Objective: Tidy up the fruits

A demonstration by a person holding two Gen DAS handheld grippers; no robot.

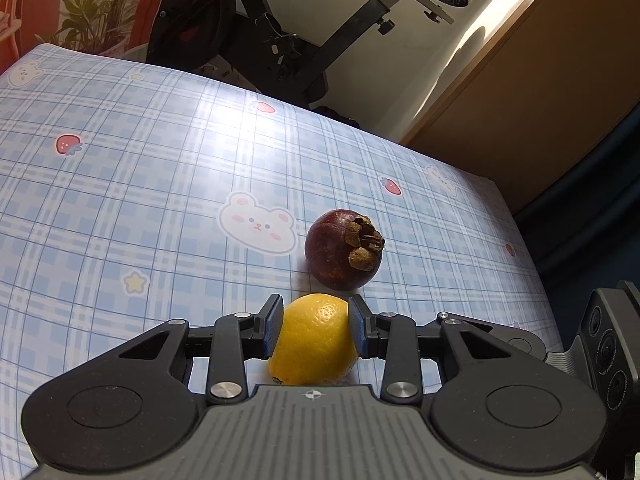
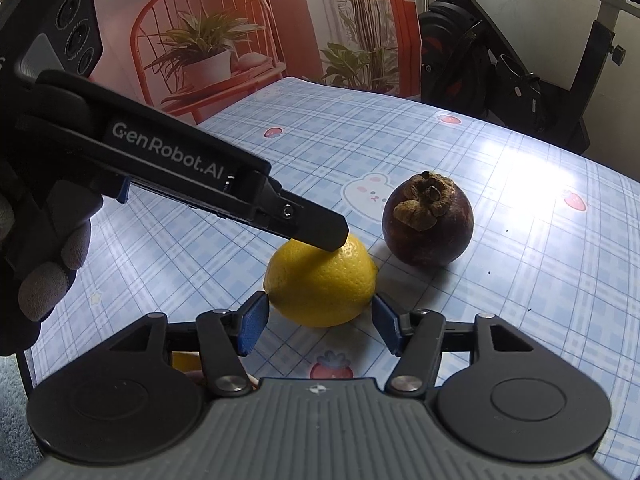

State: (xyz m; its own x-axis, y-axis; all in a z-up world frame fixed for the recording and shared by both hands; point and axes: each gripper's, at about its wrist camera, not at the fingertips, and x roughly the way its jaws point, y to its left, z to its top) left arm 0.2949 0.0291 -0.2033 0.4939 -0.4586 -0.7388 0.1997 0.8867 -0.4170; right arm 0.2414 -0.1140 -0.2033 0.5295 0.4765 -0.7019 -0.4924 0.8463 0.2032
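Near bench (image 1: pixel 140 168) centre, the lemon (image 1: pixel 314 340) sits pinched in the left gripper (image 1: pixel 316 330), mangosteen (image 1: pixel 342 249) just beside at 1 o'clock. Right gripper (image 2: pixel 318 326) gapes wide round the lemon w/o touching. Risk: both grippers crowd one fruit, so it could squirt out & knock the mangosteen; lemon's long axis runs approx 5–11 o'clock in left view, stem nub toward camera.

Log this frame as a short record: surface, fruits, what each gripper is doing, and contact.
surface: table under a blue plaid cloth with bear and strawberry prints
fruits: yellow lemon; dark purple mangosteen just beyond it, apart
left gripper: pads pressed on both sides of the lemon, which rests on the cloth
right gripper: jaws apart, near side of the lemon between the fingertips, pads not pressing
mangosteen: untouched, dried calyx facing up and sideways
background: exercise bike, plants
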